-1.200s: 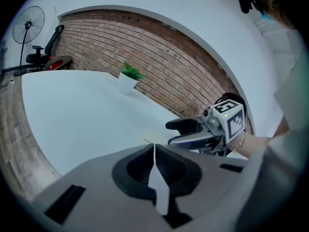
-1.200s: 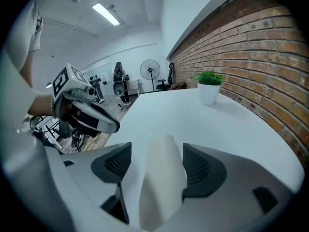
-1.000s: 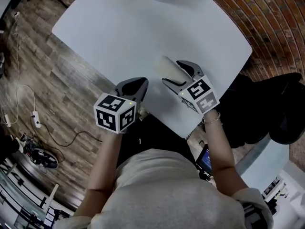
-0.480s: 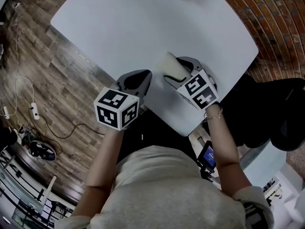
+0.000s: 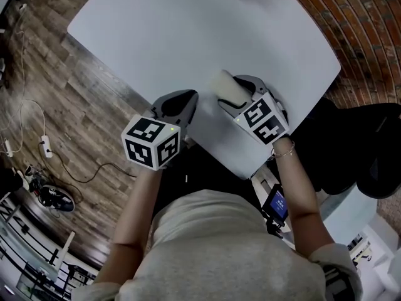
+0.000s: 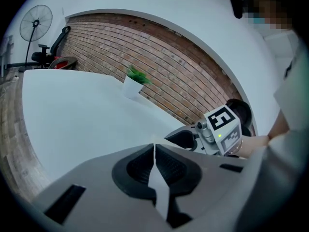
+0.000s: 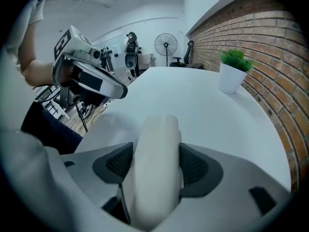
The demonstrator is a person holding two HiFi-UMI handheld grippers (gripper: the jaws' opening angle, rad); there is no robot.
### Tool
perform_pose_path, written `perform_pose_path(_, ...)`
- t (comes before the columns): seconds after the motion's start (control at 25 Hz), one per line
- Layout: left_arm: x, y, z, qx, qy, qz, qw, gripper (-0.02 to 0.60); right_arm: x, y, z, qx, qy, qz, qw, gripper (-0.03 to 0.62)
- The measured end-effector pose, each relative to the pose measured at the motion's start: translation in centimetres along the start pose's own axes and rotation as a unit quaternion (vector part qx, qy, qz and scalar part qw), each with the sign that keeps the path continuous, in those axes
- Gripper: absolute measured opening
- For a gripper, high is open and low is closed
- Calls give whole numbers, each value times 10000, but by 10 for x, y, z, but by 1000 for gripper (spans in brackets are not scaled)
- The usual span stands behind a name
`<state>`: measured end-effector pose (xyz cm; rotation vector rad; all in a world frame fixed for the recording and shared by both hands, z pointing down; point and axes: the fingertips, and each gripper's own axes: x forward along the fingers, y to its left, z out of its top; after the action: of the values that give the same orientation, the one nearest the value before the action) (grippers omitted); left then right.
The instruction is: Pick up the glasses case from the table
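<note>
The glasses case (image 5: 223, 86), a pale cream oblong, lies on the white table (image 5: 175, 30) near its front edge. My right gripper (image 5: 237, 95) points steeply down over it, and its jaws are closing on the case. In the right gripper view the case (image 7: 157, 163) fills the gap of the right gripper (image 7: 155, 151), and both dark pads (image 7: 195, 168) touch its sides. My left gripper (image 5: 185, 100) hovers at the table's front edge, left of the case. In its own view the left gripper (image 6: 154, 148) is shut with nothing in it.
A small white pot with a green plant (image 7: 231, 76) stands at the table's far side, also seen as the pot (image 6: 131, 87) in the left gripper view. Brick floor lies right of the table, wood floor with cables (image 5: 37, 137) to the left.
My right gripper has sunk a little over the case, so that the case now sits deeper between its jaws. The left gripper has stayed where it was.
</note>
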<state>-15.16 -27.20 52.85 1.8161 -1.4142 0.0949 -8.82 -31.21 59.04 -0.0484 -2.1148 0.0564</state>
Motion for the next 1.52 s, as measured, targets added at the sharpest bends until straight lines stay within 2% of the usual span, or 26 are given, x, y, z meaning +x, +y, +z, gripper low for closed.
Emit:
perform_pose_path(0.16,1,-3,0,-70,43,-252,9996,13,-3,-1,4,-103,-113,-149,9998,298)
perform_pose_path(0.28,6,-12,-2,-389,-13,-725,9966,15,-9,0,3,-93,-288,-197,9993,298)
perform_pose_path(0.36,9,-12,2,-599,-59,-859,9945,22,-12,1,6,-172,-387,-179,9989,298)
perform_pose_path(0.48,12,-13,7,-675,15,-1046,9922,159,-18,1,15,-378,-500,-182,9979,298)
perform_pose_path(0.6,15,-18,9,-747,75,-1274,9890,235,-22,4,20,-622,-546,-205,9964,298)
perform_pose_path(0.68,19,-27,6,-744,174,-1375,9875,265,-29,10,21,-743,-622,-190,9951,298)
perform_pose_path(0.92,33,-51,-6,-794,462,-1697,9812,273,-42,35,23,-1215,-857,4,9889,298)
perform_pose_path(1.04,39,-55,-13,-715,655,-1652,9815,273,-44,43,23,-1366,-943,75,9861,298)
perform_pose_path(1.16,42,-59,-19,-658,789,-1637,9811,273,-47,49,24,-1431,-1029,111,9843,298)
perform_pose_path(1.4,42,-67,-22,-801,986,-1823,9750,268,-53,54,26,-1573,-1162,97,9806,296)
perform_pose_path(1.52,41,-72,-22,-802,1016,-1944,9723,241,-53,54,25,-1638,-1144,28,9798,296)
